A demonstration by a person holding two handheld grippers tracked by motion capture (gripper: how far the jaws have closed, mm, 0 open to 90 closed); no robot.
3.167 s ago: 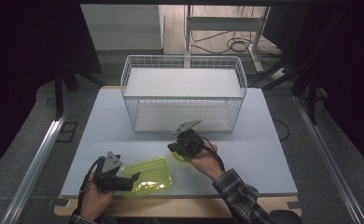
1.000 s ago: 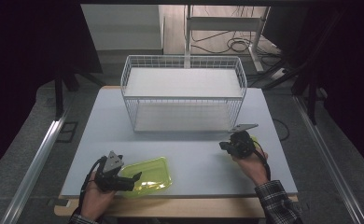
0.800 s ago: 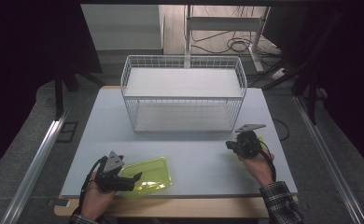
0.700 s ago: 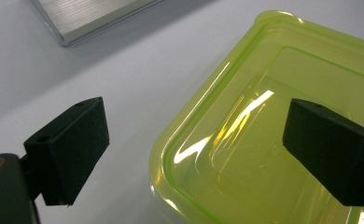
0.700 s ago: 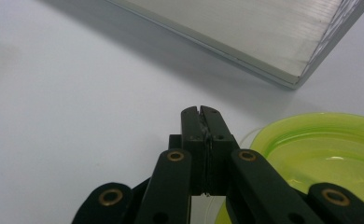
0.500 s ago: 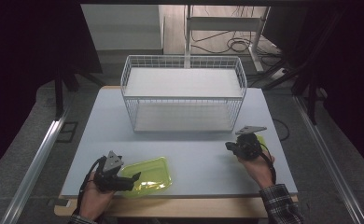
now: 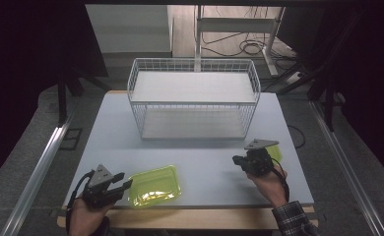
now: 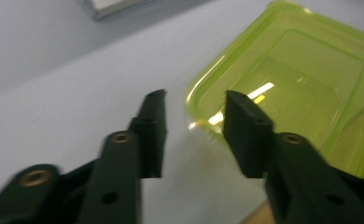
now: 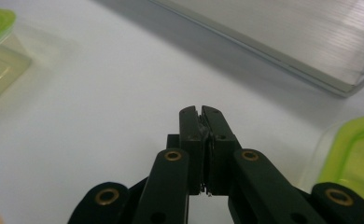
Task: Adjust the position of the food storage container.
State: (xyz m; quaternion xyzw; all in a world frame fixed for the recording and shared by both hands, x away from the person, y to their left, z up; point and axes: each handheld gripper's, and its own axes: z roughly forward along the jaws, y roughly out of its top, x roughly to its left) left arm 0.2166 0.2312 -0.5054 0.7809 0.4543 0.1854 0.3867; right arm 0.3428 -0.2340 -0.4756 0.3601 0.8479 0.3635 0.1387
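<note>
The left gripper [image 8: 194,109], jaws apart, sits just beside the green lid [image 7: 155,185] lying flat on the counter [image 7: 205,162], its near corner ahead of the jaws (long axis running away rightward). The right gripper [image 9: 201,112] is closed on nothing, a green container [image 9: 357,154] beside it.

Centre of table [image 7: 205,157]: bare surface between the two grippers; free passage.
Back of table: wire basket [image 7: 194,103] stands across it, blocking the way.
Front left: green lid [image 7: 154,185] lies flat, just ahead of the left gripper [image 7: 123,186].
Right edge: green container [image 7: 274,152] just beside the right gripper [image 7: 236,160].
</note>
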